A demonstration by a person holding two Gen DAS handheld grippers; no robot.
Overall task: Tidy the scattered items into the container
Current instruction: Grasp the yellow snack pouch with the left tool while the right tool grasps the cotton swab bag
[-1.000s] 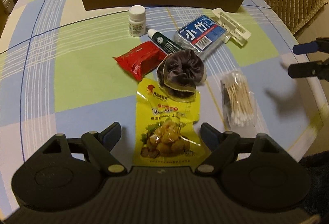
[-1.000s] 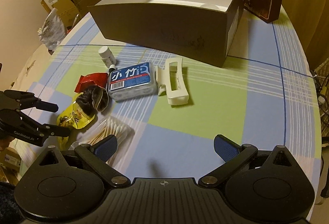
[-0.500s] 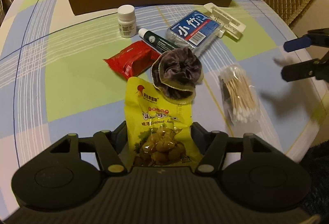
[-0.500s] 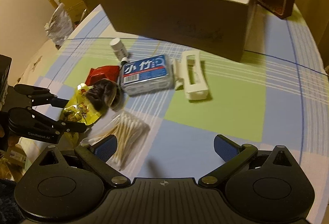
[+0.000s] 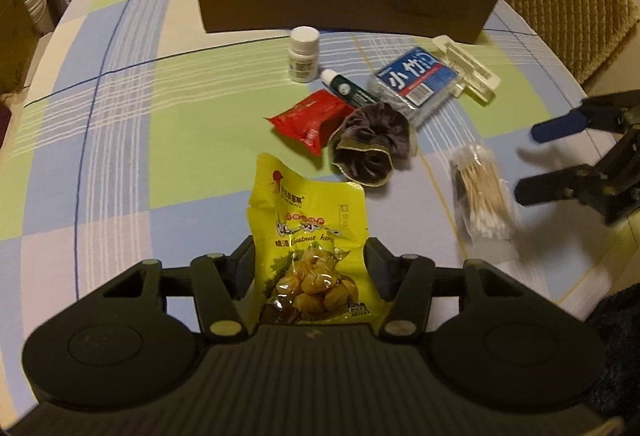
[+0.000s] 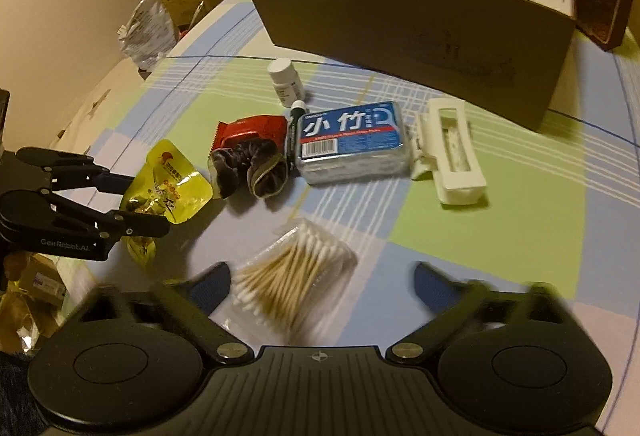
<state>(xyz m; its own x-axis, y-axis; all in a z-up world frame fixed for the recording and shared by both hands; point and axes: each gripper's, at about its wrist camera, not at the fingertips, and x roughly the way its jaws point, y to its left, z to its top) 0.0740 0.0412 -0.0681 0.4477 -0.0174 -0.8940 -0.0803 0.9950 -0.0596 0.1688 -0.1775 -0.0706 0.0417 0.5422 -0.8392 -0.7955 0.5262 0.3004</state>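
Presently, findings from near to far:

Left gripper: jaws closing on the yellow chestnut pouch; the pads already press its lower sides, so it is gripped. The pouch's long axis runs straight out from the gripper toward the box.

Right gripper: jaws closing but pressing on nothing yet. The cotton swab packet lies between them, nearer the left-side finger than the other.

Deciding relation: the packet's long axis runs diagonally, from lower left to upper right in the right wrist view, so the fingers meet it across its narrow width. The right hand is plainly the nearer one to it; the left is occupied.

Middle ground: a dark scrunchie, a red sachet, a small green tube, a blue floss box, a white hair clip and a white pill bottle lie clustered on the checked tablecloth.

Far end: the brown cardboard box, open-topped, stands beyond the cluster.

Judgement: no listed item sits in the box; both carries would have to clear the near wall.
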